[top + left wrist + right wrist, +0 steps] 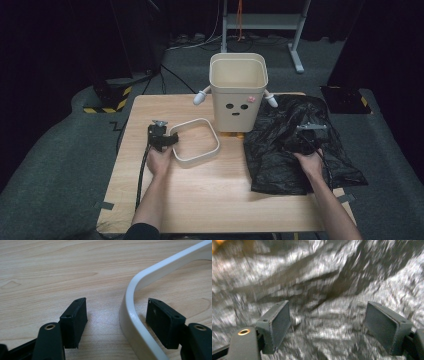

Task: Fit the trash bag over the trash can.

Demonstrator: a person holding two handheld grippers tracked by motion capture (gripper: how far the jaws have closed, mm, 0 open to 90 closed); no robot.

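Wooden surface (210,185) carries a cream bin (238,90), its loose rim ring (196,141) and a black bag (295,145). Left gripper (117,320) straddles the ring, jaws wide. Right gripper (327,325) hovers wide over the bag. Pinch one fold of film before lifting.

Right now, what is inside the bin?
The bin looks empty: the high view shows bare pale inner walls below its rim. Its front wall hides the bottom, so anything lying there cannot be seen.
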